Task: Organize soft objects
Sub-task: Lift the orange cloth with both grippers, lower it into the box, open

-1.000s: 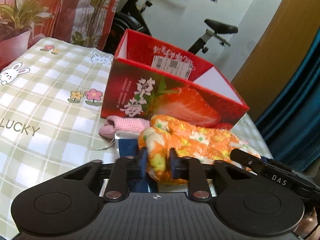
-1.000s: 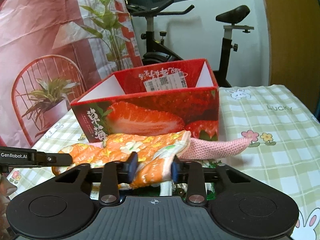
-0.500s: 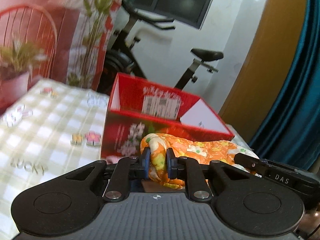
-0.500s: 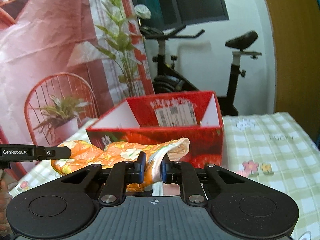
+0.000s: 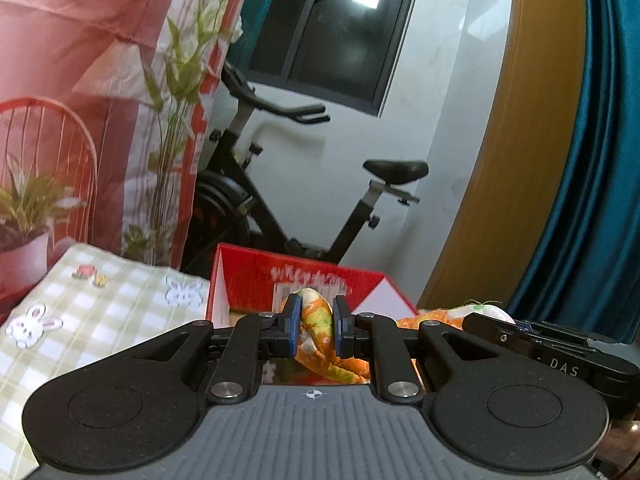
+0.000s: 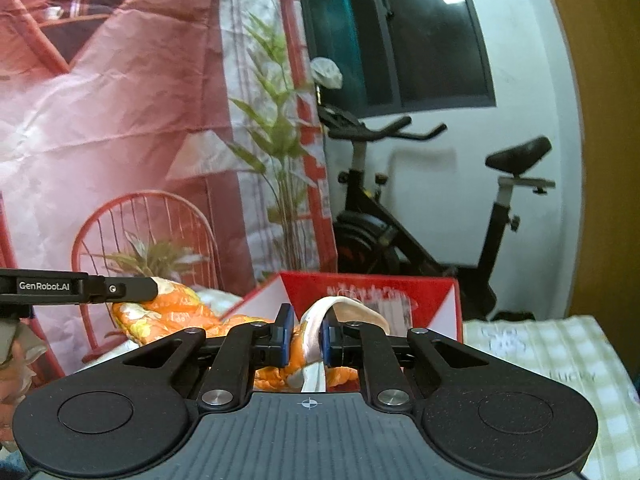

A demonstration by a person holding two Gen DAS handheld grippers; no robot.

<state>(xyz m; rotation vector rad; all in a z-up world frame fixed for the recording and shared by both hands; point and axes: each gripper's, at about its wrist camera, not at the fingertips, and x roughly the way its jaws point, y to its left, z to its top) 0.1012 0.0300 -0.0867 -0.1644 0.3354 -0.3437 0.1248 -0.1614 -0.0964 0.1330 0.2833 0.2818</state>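
An orange floral cloth (image 5: 318, 320) is held between both grippers, lifted above the table in front of the red strawberry box (image 5: 304, 280). My left gripper (image 5: 316, 326) is shut on one end of it. My right gripper (image 6: 306, 334) is shut on the other end, where its white lining (image 6: 316, 320) shows. The cloth (image 6: 176, 308) sags between them. The box (image 6: 372, 292) stands open-topped just beyond both grippers. The other gripper shows at the edge of each view.
The checked tablecloth (image 5: 100, 312) with rabbit and flower prints covers the table to the left, and also to the right in the right wrist view (image 6: 540, 352). An exercise bike (image 5: 280, 184) stands behind the box. A printed backdrop (image 6: 120, 120) hangs at the back left.
Both grippers have risen with the orange cloth, lifting it off the table to about the level of the box's rim. The pink knitted piece has dropped out of view.
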